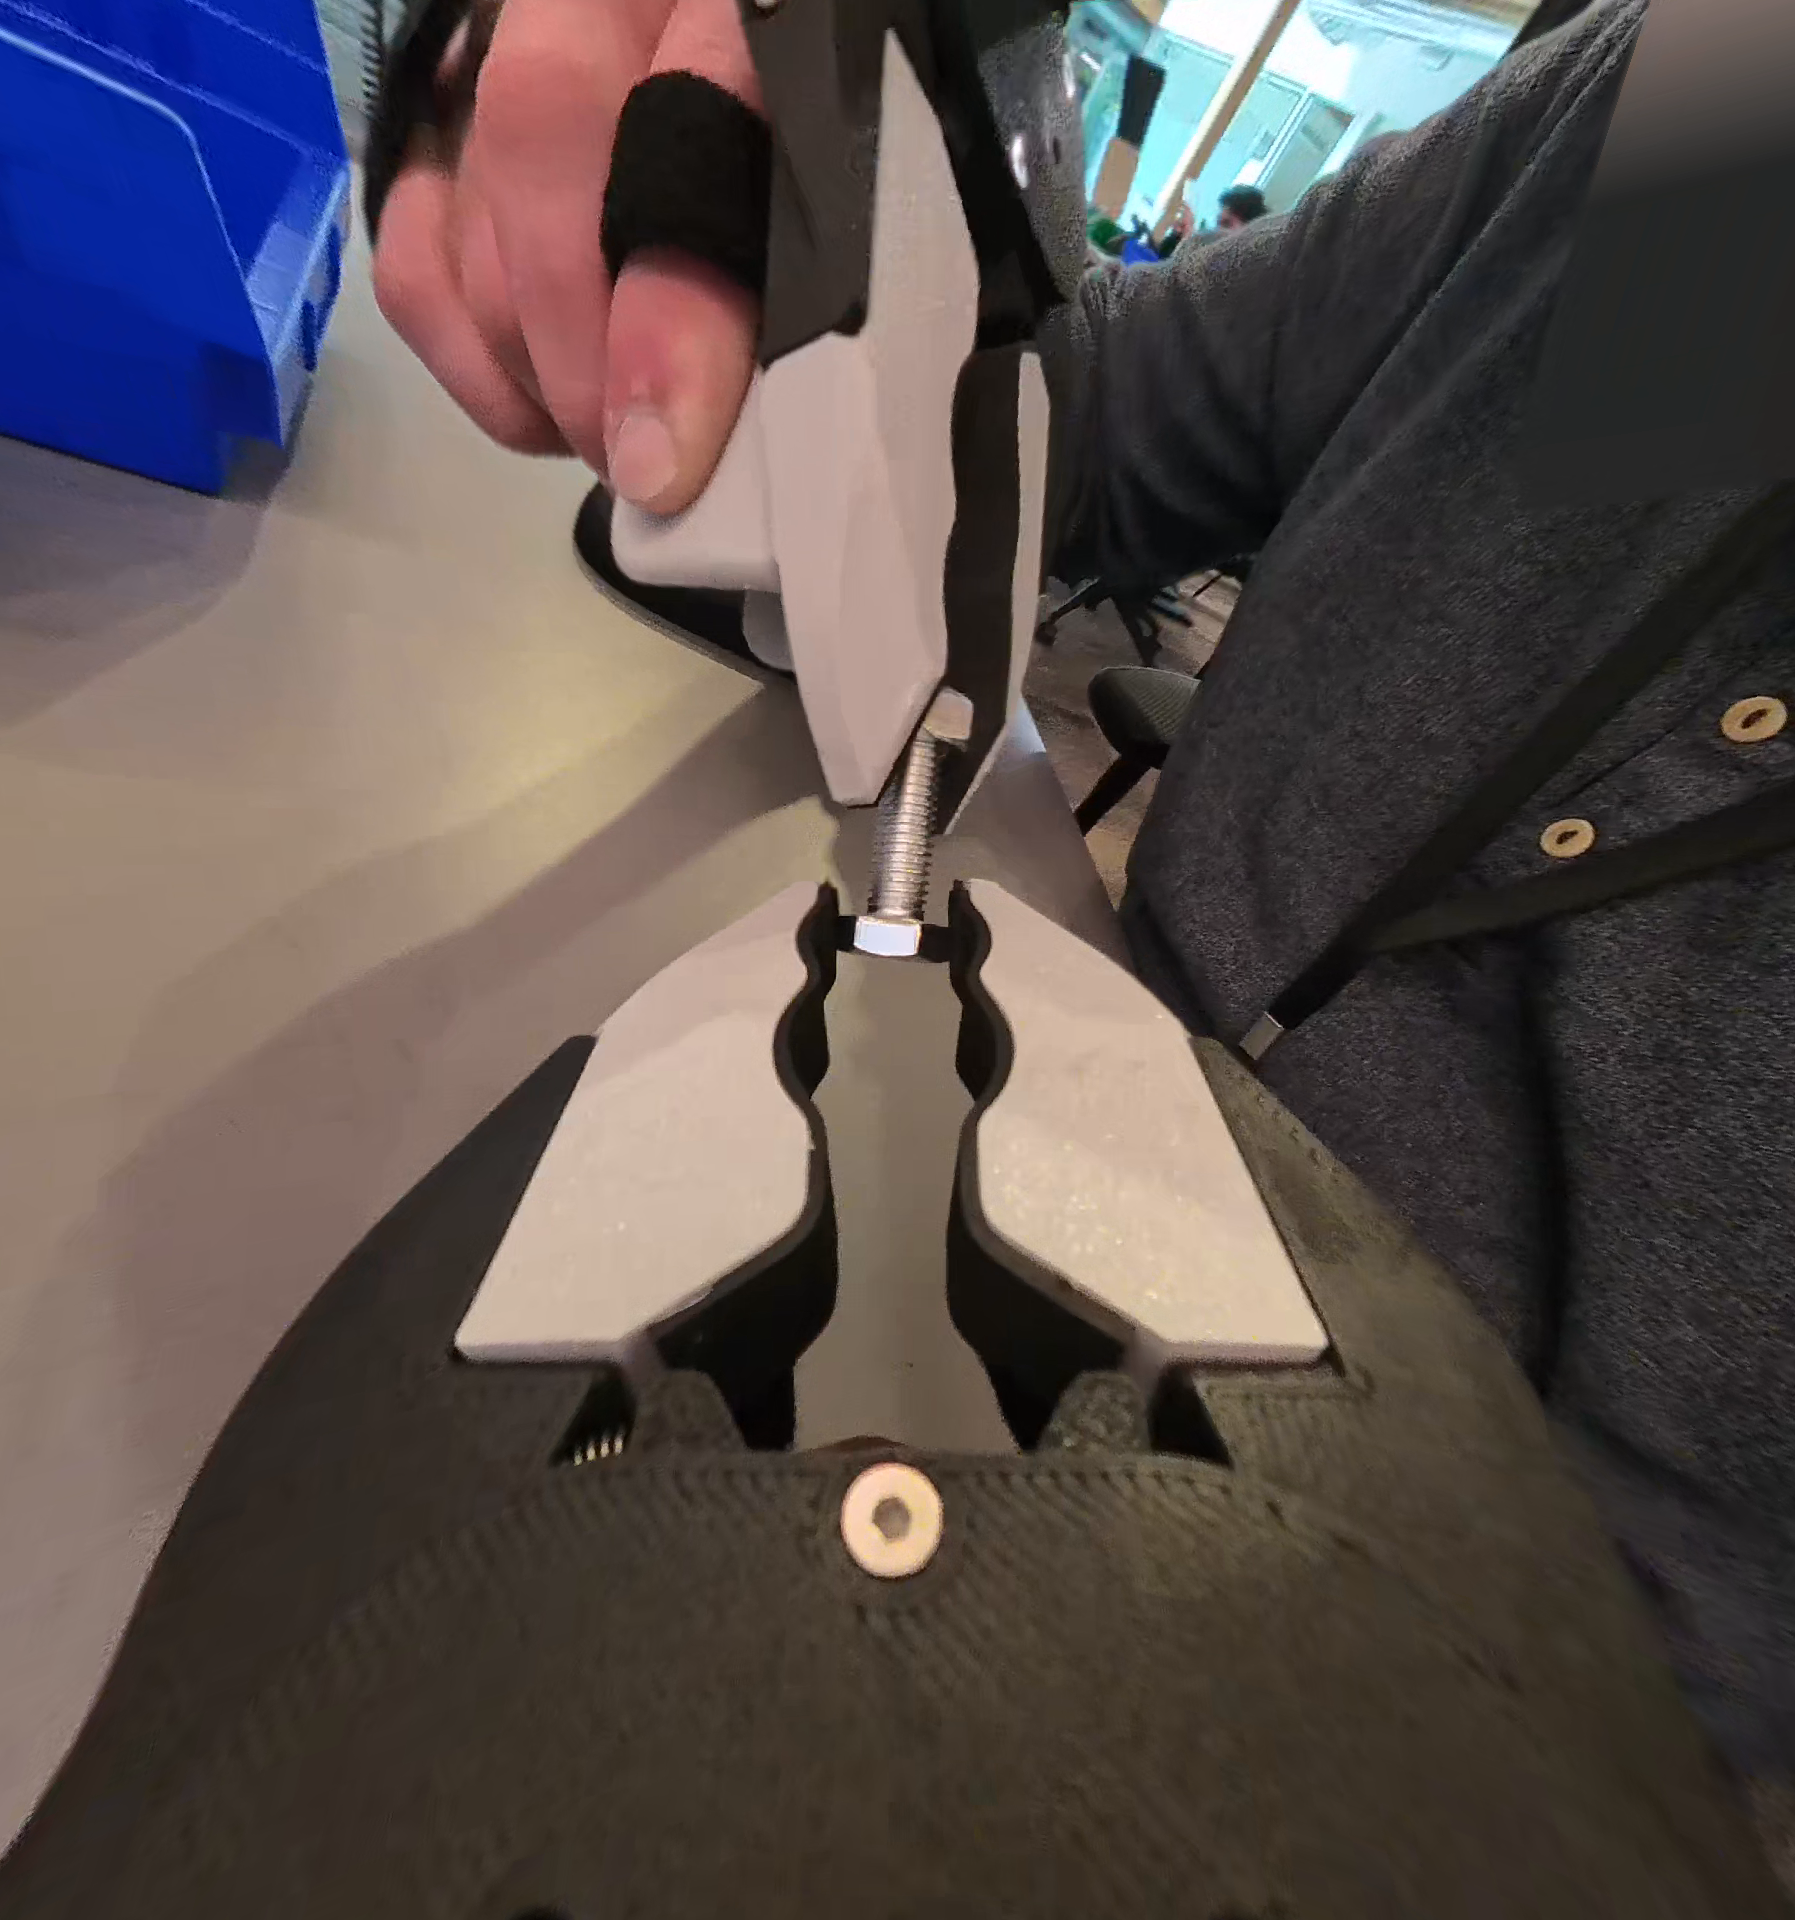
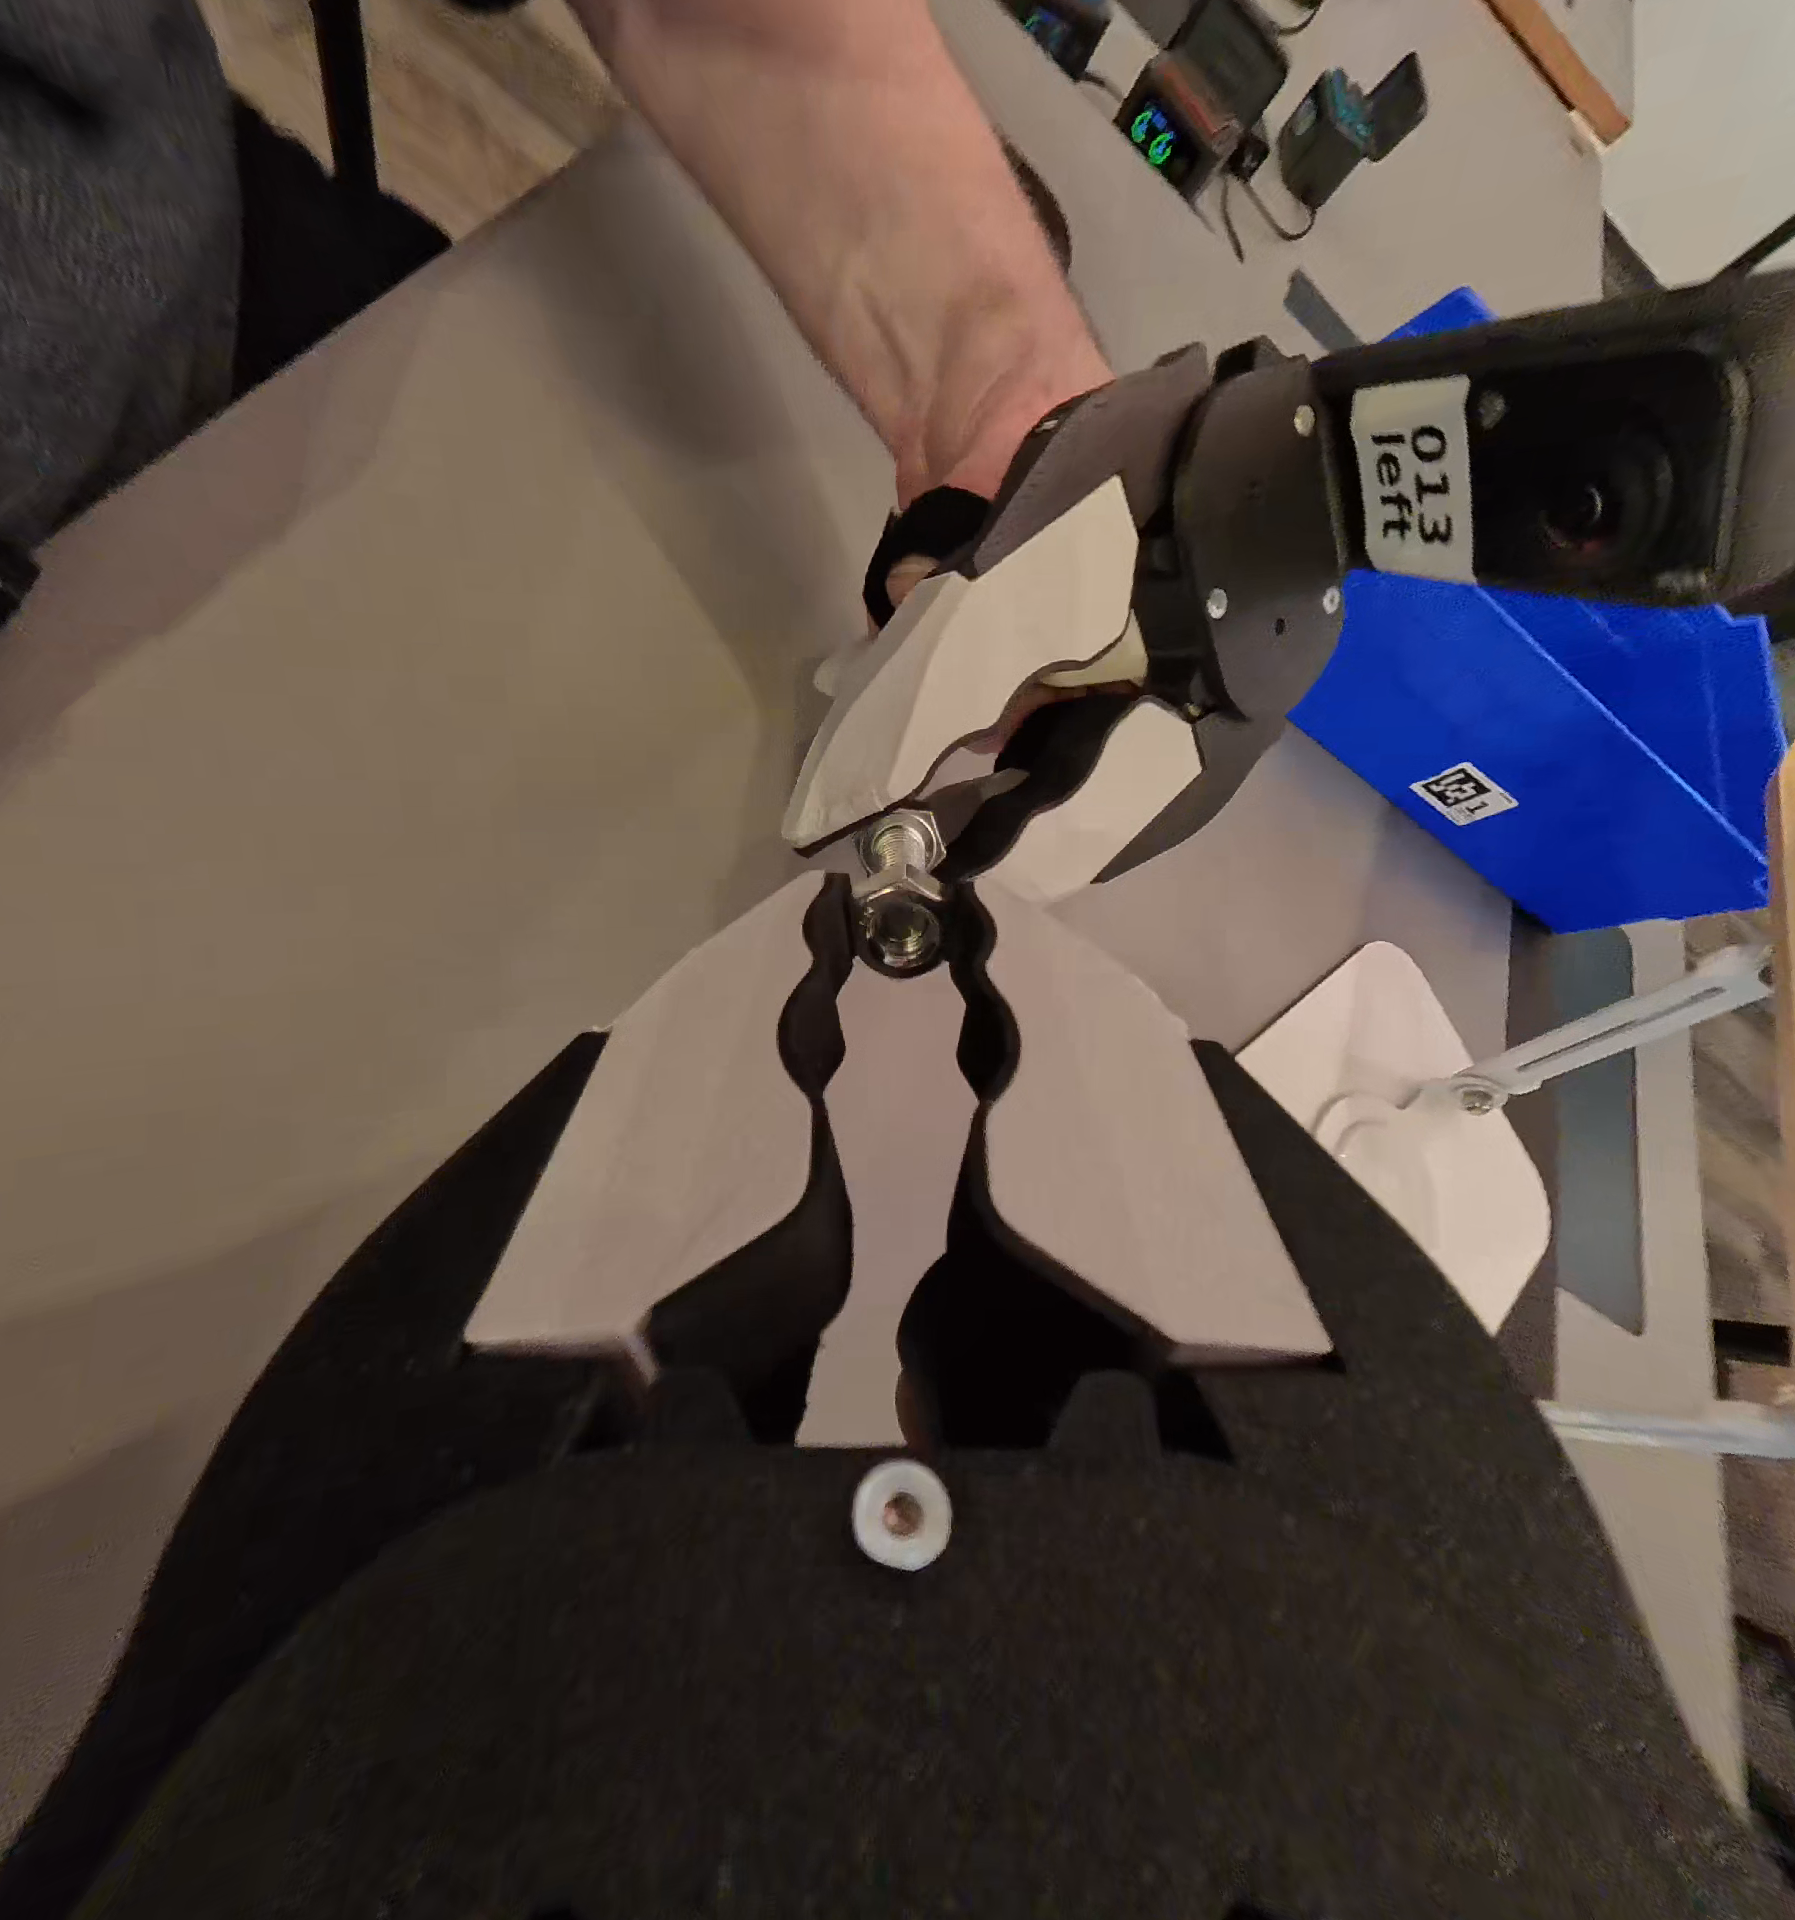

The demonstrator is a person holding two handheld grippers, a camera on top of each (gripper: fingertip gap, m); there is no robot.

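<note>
Your left gripper pinches a silver hex nut between its black pads at the centre of the left wrist view; the pads press on the nut's flats. A threaded steel bolt runs from that nut up into your right gripper, whose grey fingers clamp the bolt's hex head just above centre. In the right wrist view the right gripper grips the bolt head at its tips, and the left gripper holds the nut just beyond, touching. All of this hangs above the grey table. A blue bin sits at the upper left of the left view, and your dark grey sleeve fills its right side.
</note>
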